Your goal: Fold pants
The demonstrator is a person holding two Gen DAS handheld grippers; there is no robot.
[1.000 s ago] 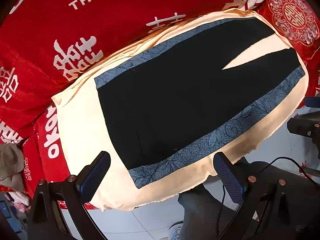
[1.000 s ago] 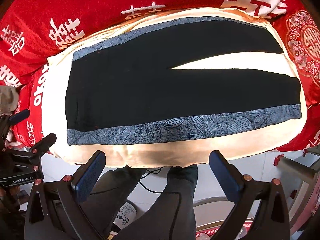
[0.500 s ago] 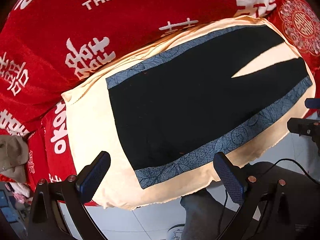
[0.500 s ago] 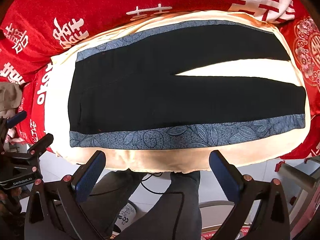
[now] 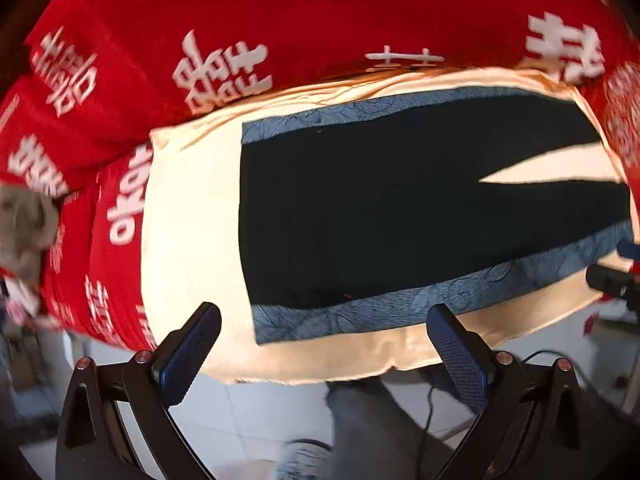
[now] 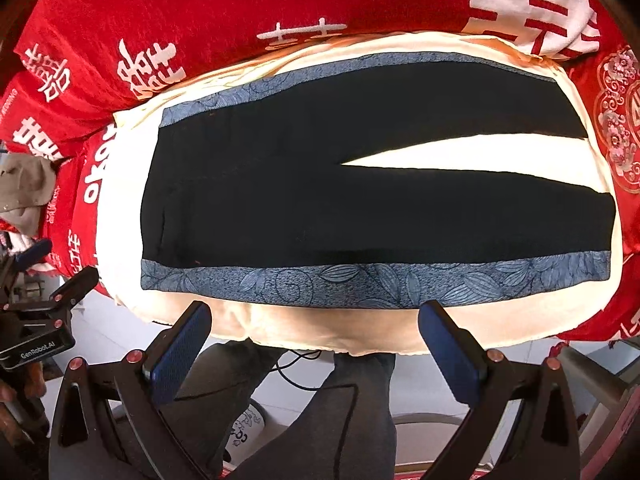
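Note:
Black pants (image 6: 304, 188) with blue patterned side bands lie flat and unfolded on a cream cloth (image 6: 120, 216), waist at the left, both legs stretching right with a narrow gap between them. The left wrist view shows the same pants (image 5: 380, 216) from nearer the waist end. My left gripper (image 5: 324, 340) hovers open above the near edge of the cloth, close to the waist corner, holding nothing. My right gripper (image 6: 312, 336) is open too, above the near edge by the lower blue band, empty. The left gripper's body (image 6: 36, 320) appears at the right wrist view's left edge.
A red cover with white characters (image 6: 240, 12) spreads under and behind the cream cloth. A grey crumpled cloth (image 6: 24, 192) lies at the far left. Below the near edge are a white tiled floor (image 5: 256, 412), a person's dark-trousered legs (image 6: 352, 408) and a cable.
The left wrist view has swung left and levelled, so the pants sit further right in it; the frame is motion-blurred. The right view has closed in slightly. Both grippers stay open.

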